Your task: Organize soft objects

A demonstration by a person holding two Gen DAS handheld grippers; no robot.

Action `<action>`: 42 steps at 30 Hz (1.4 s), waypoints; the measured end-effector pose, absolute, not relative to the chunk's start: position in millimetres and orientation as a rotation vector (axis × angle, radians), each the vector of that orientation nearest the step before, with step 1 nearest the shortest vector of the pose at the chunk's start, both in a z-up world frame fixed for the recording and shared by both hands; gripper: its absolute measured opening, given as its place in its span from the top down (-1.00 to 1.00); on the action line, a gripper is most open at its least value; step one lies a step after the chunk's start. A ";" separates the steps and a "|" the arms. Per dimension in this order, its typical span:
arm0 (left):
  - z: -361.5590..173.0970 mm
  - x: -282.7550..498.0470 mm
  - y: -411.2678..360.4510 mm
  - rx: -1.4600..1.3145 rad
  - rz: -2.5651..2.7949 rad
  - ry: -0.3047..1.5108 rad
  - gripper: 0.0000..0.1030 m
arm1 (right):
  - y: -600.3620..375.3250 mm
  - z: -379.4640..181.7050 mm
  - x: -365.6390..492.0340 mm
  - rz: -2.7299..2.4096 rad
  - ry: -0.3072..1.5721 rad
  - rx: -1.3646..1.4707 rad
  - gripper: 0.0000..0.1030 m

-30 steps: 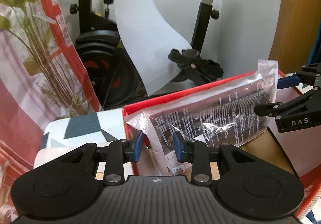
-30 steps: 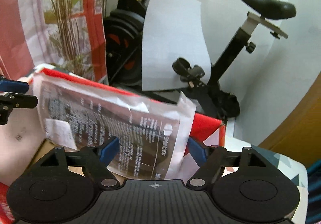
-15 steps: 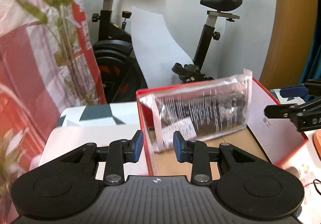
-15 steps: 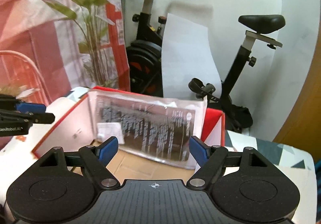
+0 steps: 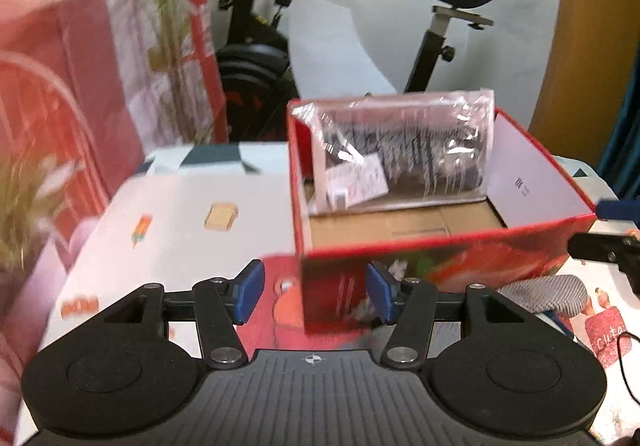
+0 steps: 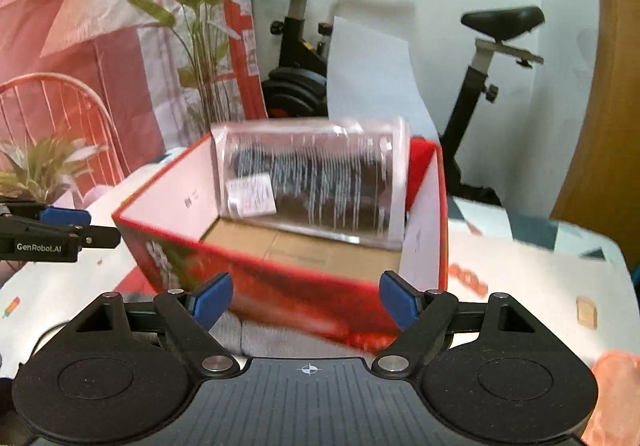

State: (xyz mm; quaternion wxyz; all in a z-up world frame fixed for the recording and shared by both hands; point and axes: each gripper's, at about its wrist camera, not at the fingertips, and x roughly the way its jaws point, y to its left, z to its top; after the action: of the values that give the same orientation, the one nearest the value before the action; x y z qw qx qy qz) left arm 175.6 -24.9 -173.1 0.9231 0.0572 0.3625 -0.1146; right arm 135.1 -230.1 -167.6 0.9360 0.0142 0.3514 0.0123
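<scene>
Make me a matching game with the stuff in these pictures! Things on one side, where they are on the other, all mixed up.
Things:
1. clear plastic packet
2. grey knitted cloth
3. exercise bike
4. red box

Places:
A. on the table, just in front of the box
B. standing on the table with its top open
C. leaning inside the box against its far wall
D. on the floor behind the table, by the white wall

Pairs: 1-C, 2-A, 3-D, 4-B
</scene>
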 end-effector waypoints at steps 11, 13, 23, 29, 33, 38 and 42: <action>-209.2 158.1 -13.4 0.077 -0.243 0.782 -0.13 | -258.4 -213.9 106.1 -0.060 0.815 0.038 -0.28; -212.9 158.5 -11.9 0.079 -0.239 0.790 -0.12 | -262.2 -219.0 104.3 -0.070 0.831 0.030 -0.24; -222.7 156.5 -11.9 0.043 -0.241 0.812 -0.05 | -262.0 -234.3 96.8 -0.056 0.881 -0.109 -0.25; -224.0 156.9 -13.5 0.049 -0.255 0.817 -0.05 | -256.0 -245.6 112.0 -0.006 0.880 -0.222 -0.23; -223.6 157.5 -11.3 0.034 -0.263 0.821 -0.04 | -247.1 -252.4 121.9 0.046 0.888 -0.271 -0.01; -221.5 157.3 -7.3 0.028 -0.283 0.803 -0.04 | -250.2 -254.3 127.9 0.073 0.917 -0.228 0.39; -225.1 156.4 -6.8 0.034 -0.289 0.797 -0.04 | -257.2 -255.5 126.9 0.070 0.915 -0.173 0.51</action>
State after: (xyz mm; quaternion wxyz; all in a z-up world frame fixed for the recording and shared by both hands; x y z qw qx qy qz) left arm 156.4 -6.8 -225.1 0.9112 0.0166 0.3869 -0.1404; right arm 126.9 -257.2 -255.5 0.8929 -0.0832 0.4412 0.0336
